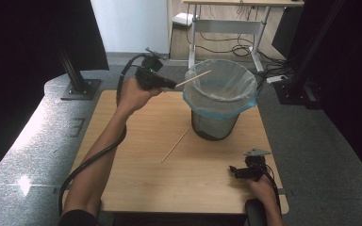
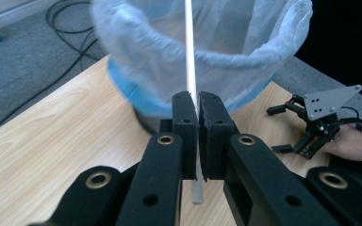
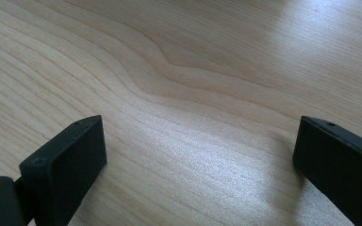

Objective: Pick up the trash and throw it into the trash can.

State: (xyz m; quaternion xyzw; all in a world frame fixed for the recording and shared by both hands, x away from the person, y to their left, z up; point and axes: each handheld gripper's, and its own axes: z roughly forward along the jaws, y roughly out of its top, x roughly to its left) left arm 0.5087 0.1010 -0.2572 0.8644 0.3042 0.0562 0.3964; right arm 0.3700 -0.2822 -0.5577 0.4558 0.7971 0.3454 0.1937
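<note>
Upper centre of the high view, our left gripper (image 1: pixel 169 84) clamped on a wooden stick (image 1: pixel 193 78) at the lined bin (image 1: pixel 220 94) rim, second stick (image 1: pixel 175 145) mid-table, our right gripper (image 1: pixel 234 171) spread wide lower right, no legible writing.

We see the waste bin (image 1: pixel 219 106) standing on the table (image 1: pixel 136 179) toward its far right. Left of the bin, the left gripper (image 1: pixel 169 84) is raised above the table, and the stick (image 1: pixel 193 79) in it reaches over the bin's rim. A second stick (image 1: pixel 175 145) lies on the table just before the bin. The right gripper (image 1: pixel 235 172) rests at the near right edge.
</note>
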